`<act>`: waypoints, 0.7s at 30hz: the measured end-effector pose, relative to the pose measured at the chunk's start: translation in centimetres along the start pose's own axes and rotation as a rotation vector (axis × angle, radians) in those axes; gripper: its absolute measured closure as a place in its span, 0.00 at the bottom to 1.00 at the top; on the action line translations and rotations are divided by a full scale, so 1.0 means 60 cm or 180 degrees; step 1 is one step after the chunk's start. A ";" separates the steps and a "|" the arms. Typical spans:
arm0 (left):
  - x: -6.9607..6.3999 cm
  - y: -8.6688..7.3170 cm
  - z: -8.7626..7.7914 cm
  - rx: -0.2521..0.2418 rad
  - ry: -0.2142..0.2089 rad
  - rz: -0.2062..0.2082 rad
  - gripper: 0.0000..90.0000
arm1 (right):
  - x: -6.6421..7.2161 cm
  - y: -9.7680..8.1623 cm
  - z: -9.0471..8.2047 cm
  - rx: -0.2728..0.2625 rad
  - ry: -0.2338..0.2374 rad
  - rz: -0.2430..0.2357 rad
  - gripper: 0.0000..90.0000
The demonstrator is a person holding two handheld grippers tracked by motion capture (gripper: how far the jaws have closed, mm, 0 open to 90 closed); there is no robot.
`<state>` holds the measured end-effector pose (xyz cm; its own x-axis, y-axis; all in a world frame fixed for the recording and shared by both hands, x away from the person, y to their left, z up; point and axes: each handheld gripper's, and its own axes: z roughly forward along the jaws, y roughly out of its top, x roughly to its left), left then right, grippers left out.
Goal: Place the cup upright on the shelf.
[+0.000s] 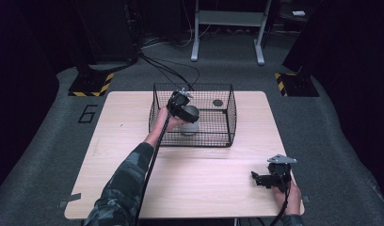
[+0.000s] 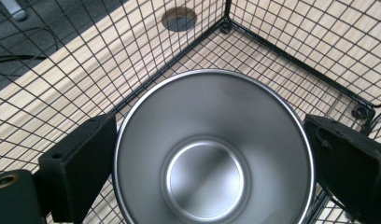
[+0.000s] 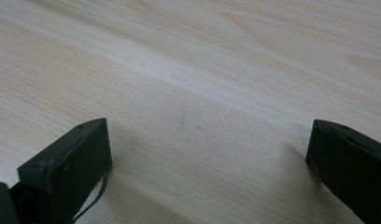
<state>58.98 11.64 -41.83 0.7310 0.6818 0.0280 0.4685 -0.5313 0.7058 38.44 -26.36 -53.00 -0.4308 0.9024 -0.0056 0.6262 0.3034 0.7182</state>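
A shiny metal cup [image 2: 212, 154] stands upright, mouth up, inside a black wire basket [image 2: 296, 56] on the wooden table [image 1: 133, 141]. My left gripper [image 2: 209, 154] reaches down into the basket [image 1: 199, 139], and its two black jaws press against opposite sides of the cup's rim. From above, the left gripper [image 1: 183, 108] covers the upper part of the cup [image 1: 192, 125]. My right gripper [image 1: 258, 179] rests low at the table's near right corner, pointing left. In the right gripper view its jaws stand wide apart around bare wood, with the right gripper [image 3: 207, 158] open.
A dark round hole [image 1: 218, 102] in the tabletop shows through the basket's far mesh. Black-and-yellow striped stand feet [image 1: 91, 84] and loose cables [image 1: 171, 70] lie on the grey floor behind the table. A white frame [image 1: 228, 28] stands farther back.
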 end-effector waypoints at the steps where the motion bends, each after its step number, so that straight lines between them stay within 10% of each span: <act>1: 0.001 0.000 -0.003 -0.0014 0.0015 0.0004 0.01 | 0.000 0.000 0.000 -0.0001 0.0000 0.0000 0.00; 21: -0.032 -0.026 -0.153 -0.0428 -0.0195 0.0109 0.01 | 0.000 0.000 0.000 -0.0001 0.0000 0.0001 0.00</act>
<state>52.33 15.76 -36.49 0.7761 0.6304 0.0133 0.3753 -0.4788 0.7937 38.44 -26.36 -53.00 -0.4305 0.9026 -0.0054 0.6263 0.3030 0.7183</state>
